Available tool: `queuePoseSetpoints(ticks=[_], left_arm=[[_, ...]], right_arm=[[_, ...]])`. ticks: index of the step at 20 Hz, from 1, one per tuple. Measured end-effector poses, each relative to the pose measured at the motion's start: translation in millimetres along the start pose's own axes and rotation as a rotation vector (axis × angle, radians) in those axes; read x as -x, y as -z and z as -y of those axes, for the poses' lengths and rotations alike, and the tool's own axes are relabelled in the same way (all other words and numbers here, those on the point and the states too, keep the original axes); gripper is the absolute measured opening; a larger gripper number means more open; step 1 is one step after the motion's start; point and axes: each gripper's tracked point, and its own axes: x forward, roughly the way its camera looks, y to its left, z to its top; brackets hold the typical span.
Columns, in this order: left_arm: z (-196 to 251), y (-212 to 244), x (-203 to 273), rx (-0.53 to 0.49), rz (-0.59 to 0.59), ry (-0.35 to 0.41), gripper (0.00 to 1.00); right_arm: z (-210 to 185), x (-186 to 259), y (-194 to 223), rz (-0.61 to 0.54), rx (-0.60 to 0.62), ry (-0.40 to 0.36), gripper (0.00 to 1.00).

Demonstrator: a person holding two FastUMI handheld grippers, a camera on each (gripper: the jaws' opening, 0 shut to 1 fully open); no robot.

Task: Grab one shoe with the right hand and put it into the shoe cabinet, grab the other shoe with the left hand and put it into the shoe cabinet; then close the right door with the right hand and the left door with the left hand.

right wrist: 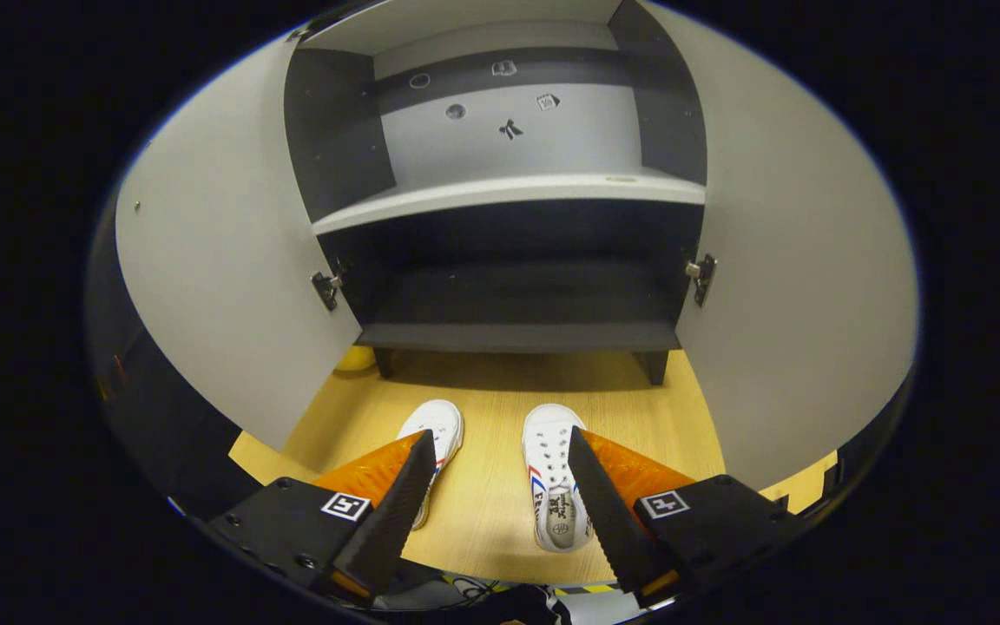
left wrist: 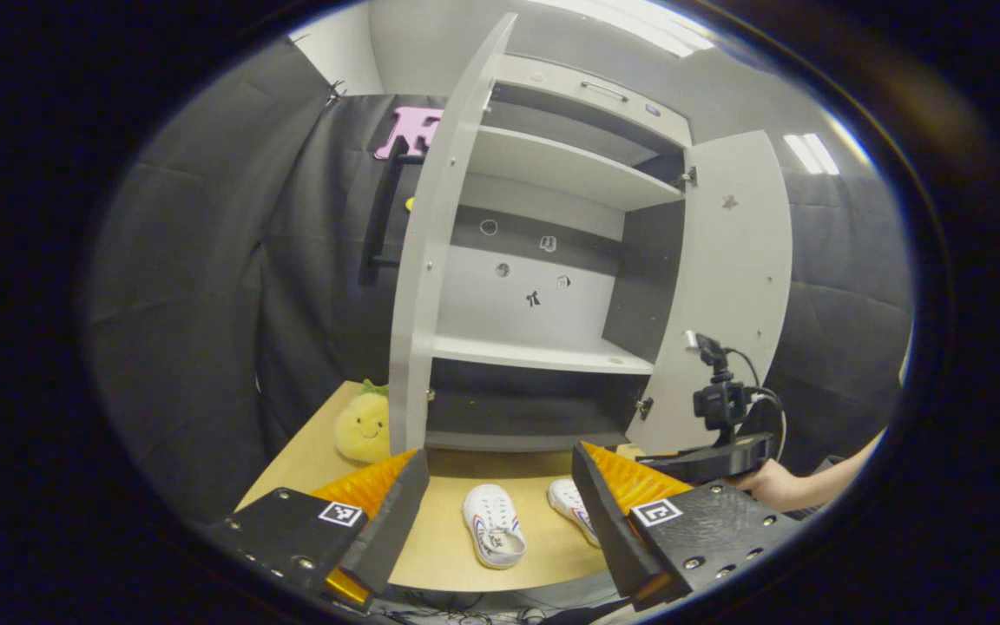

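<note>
Two white shoes, the left shoe (right wrist: 439, 438) and the right shoe (right wrist: 552, 486), lie side by side on the wooden table (right wrist: 483, 512) just in front of the open cabinet (right wrist: 517, 260). They look light and soft, best pinched at the heel collar. The right gripper (right wrist: 491, 503) and left gripper (left wrist: 500, 512) hang wide open, holding nothing; a yellow plush toy (left wrist: 363, 427) sits left of the cabinet.

Right shoe (left wrist: 571, 507) half hidden behind left gripper's finger (left wrist: 608, 521). Left shoe (right wrist: 436, 443) partly covered by right gripper's finger (right wrist: 391, 512). Plush toy (right wrist: 354, 358) mostly hidden behind left door (right wrist: 222, 286).
</note>
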Motion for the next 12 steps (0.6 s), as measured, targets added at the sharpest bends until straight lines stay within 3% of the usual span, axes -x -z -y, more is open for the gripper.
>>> queuePoseSetpoints(ticks=[3,4,5,6,7,12], left_arm=[[9,1,-17,-0.039,-0.017,0.011,0.94],[12,-1,-24,-0.074,-0.014,0.009,0.98],[16,-3,-31,-0.097,-0.01,0.009,0.95],[21,-2,-39,-0.102,-0.012,0.011,0.94],[28,0,-46,-0.093,-0.023,0.017,0.95],[46,4,-71,-0.077,-0.055,-0.004,0.94]], right_arm=[[3,-30,26,-0.099,0.021,-0.015,0.97],[5,-40,32,-0.122,0.028,-0.019,0.93],[7,-50,38,-0.144,0.036,-0.018,0.97],[8,-59,45,-0.167,0.042,-0.021,0.93],[9,-67,51,-0.186,0.044,-0.027,0.97],[17,-108,85,-0.297,0.079,-0.025,0.97]])
